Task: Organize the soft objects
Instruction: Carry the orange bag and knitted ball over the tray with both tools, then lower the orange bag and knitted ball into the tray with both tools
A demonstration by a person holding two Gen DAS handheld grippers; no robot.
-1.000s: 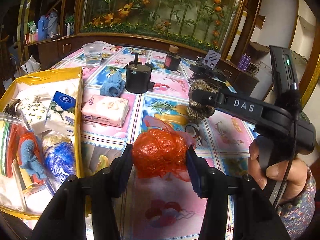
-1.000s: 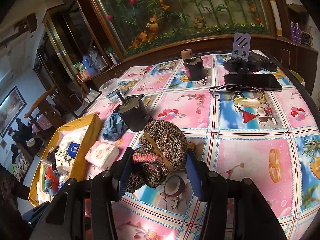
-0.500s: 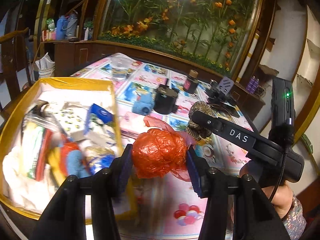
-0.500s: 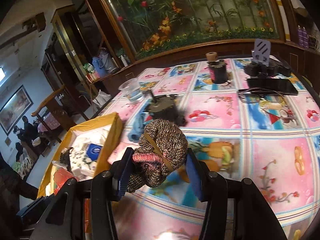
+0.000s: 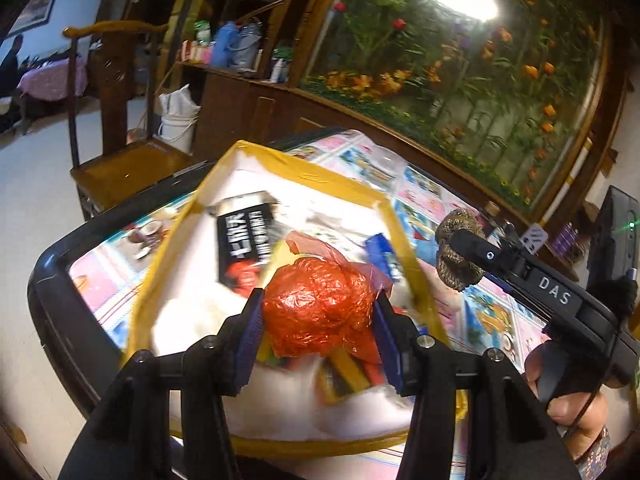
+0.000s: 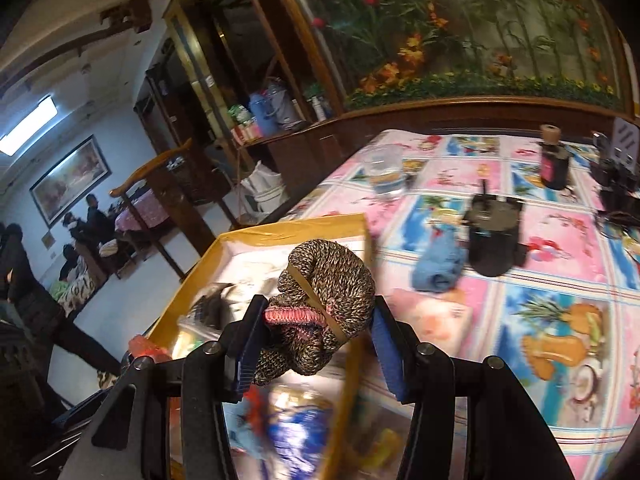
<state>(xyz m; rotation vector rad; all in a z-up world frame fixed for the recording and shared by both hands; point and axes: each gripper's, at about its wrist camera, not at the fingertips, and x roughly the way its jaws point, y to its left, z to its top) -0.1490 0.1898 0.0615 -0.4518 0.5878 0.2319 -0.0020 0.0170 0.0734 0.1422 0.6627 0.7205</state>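
Pinching a crinkled orange plastic bundle (image 5: 318, 306), left gripper (image 5: 318, 332); right gripper (image 6: 316, 336) clamps speckled knit roll (image 6: 328, 284).

one yellow box (image 5: 404, 236), one red bag (image 5: 318, 306), one knit roll (image 6: 326, 292)

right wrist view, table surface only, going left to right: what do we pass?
yellow box → clear cup → blue cloth → black round device → dark jar with cork lid
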